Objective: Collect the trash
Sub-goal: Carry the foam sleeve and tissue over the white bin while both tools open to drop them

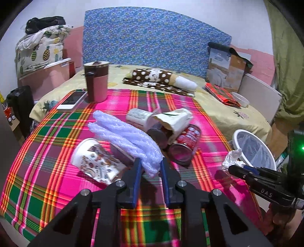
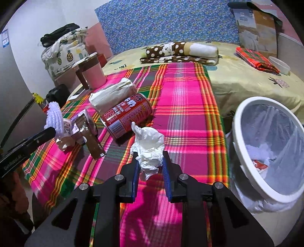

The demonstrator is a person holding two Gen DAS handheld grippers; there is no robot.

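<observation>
On the plaid-covered bed, the crumpled tissue [image 2: 150, 150] was pinched in the closed right tongs [image 2: 150, 163] beside the lined bin [image 2: 245, 171]; a loose grip might drop it short. The left tongs [image 1: 151, 167] were clamped on one foam net [image 1: 127, 134]. Two cans [image 1: 187, 144] and one paper cup [image 1: 95, 161] remained.

A bed [image 1: 237, 121] under plaid cloth [image 1: 47, 180] fronts a blue floral headboard [image 1: 152, 38], white walls [image 2: 47, 17].

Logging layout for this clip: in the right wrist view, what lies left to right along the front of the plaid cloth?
Left gripper holding foam netting → red can → tissue in right gripper → bin.
</observation>
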